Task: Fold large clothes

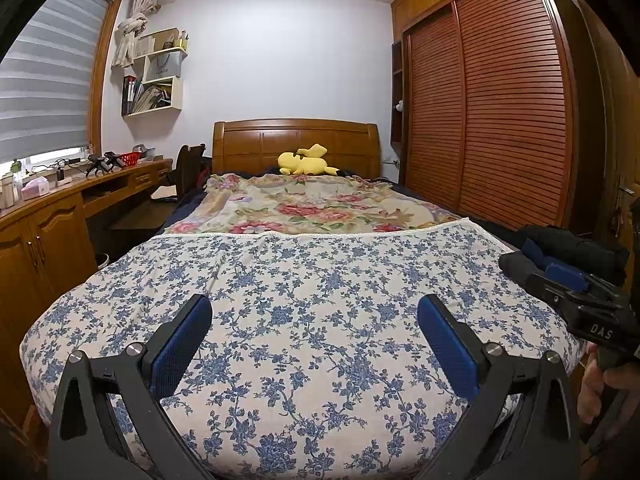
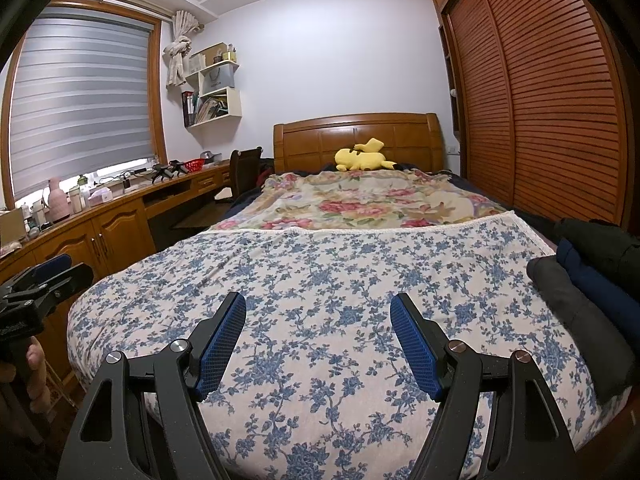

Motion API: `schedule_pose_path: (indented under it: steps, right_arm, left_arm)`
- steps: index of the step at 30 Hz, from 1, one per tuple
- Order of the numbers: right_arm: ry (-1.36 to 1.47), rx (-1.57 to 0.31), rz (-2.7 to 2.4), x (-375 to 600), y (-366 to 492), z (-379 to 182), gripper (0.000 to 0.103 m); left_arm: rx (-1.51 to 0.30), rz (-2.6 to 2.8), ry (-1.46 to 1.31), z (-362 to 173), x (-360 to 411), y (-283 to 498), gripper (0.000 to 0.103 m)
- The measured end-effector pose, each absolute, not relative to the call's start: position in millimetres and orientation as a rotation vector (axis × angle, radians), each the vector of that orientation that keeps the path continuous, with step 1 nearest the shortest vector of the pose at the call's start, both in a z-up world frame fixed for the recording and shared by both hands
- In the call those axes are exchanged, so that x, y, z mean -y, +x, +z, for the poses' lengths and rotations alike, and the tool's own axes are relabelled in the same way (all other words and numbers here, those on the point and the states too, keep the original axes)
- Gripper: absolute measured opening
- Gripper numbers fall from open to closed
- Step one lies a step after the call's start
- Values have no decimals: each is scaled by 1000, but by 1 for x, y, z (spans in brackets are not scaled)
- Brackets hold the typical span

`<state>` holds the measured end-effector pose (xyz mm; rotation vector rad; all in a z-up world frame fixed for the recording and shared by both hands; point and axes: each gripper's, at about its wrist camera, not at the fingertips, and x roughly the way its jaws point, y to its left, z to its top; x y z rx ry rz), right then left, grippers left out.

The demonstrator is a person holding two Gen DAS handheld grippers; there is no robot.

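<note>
A pile of dark clothes, black, navy and grey [image 2: 592, 280], lies at the right edge of the bed; it also shows in the left wrist view [image 1: 568, 248]. My left gripper [image 1: 314, 314] is open and empty above the foot of the bed. My right gripper [image 2: 318, 312] is open and empty too, left of the pile. The right gripper also shows in the left wrist view [image 1: 560, 280], in front of the pile. The left gripper shows at the left edge of the right wrist view [image 2: 48, 272].
The bed has a blue-flowered sheet [image 1: 304, 280] and a red-flowered blanket [image 1: 320, 204] behind it. A yellow plush toy [image 1: 306, 162] lies by the headboard. A wooden desk [image 1: 80, 192] runs along the left, a slatted wardrobe [image 1: 500, 112] along the right.
</note>
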<state>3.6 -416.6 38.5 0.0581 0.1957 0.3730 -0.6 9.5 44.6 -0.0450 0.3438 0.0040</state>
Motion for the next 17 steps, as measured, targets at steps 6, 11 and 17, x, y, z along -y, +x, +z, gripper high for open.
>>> schedule_pose_path:
  steps: [6, 11, 17]
  right_arm:
    - [57, -193, 371, 417, 2, 39, 76]
    - [58, -193, 371, 415, 1, 39, 76]
    - [59, -193, 371, 415, 1, 39, 76]
  left_arm:
    - [-344, 4, -44, 45, -10, -1, 103]
    - [-343, 3, -44, 44, -9, -1, 103]
    - [-344, 3, -43, 45, -8, -1, 103]
